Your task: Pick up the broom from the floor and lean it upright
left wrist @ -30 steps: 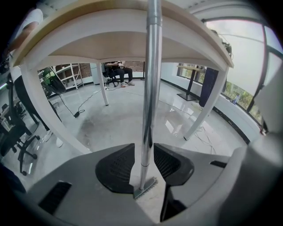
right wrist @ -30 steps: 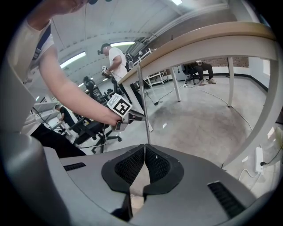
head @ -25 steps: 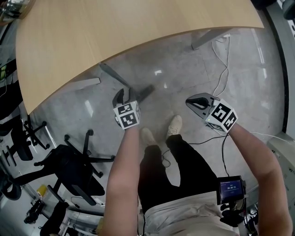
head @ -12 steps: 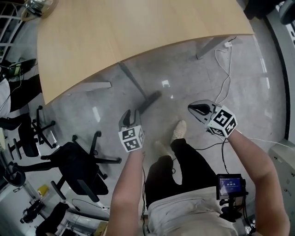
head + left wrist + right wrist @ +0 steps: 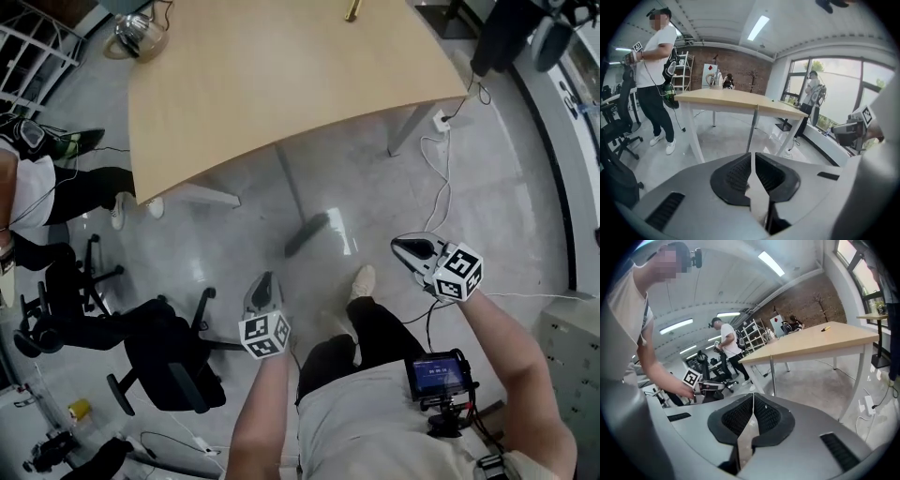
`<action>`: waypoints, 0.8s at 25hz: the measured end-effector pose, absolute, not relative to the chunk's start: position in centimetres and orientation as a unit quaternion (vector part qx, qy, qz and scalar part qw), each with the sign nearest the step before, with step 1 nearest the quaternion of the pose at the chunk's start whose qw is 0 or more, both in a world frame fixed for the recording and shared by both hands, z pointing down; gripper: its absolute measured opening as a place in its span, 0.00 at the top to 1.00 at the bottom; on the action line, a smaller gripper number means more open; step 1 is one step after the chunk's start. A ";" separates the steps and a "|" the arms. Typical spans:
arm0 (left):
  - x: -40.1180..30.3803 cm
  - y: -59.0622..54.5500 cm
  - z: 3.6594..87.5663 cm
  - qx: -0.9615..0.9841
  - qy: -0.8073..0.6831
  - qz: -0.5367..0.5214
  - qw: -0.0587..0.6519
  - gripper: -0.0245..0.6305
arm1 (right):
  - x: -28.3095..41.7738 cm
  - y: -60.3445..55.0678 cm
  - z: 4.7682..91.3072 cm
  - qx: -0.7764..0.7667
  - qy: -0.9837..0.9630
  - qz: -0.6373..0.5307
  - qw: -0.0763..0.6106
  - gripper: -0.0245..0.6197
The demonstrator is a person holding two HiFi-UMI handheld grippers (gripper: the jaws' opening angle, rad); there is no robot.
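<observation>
Both pairs of jaws are empty and all but together. The left gripper [image 5: 264, 281] has just been closing its jaws with nothing between them, and the right gripper [image 5: 401, 248] shows only a hairline slit between its pads. The broom [image 5: 306, 235] is in neither. Its dark head stands on the floor, just out from the near edge of the bench [image 5: 281, 75], and its thin handle slants up to meet that edge (both gripper views show it as a slim pole, near upright, rising to the wooden top).

By my reading the lean is already made, and the step in hand is letting go and getting clear. Both grippers hang apart from the broom, the left nearer it and the right off toward the bench's right-hand leg. The next move calls mostly for restraint: draw back without brushing the handle. It seems to rest on the edge alone, so a sideways nudge could slide it along and drop it. If it looks unsteady, one gripper would have to reopen and take the handle midway.

Room to move is fair. Bare floor lies between the person's shoes [image 5: 361, 281] and the broom head. An office chair [image 5: 169, 352] crowds the left side, and a white cable [image 5: 448, 178] trails over the floor on the right, by the bench leg.
</observation>
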State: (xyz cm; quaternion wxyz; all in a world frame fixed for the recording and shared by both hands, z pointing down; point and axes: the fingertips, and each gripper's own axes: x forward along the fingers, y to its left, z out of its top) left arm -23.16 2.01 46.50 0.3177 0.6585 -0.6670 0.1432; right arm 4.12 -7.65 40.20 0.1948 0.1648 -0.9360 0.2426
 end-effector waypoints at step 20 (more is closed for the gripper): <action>-19.0 15.0 30.7 0.761 -0.589 0.066 0.263 0.95 | 0.1 6.6 27.4 0.125 -0.961 0.225 0.098 0.94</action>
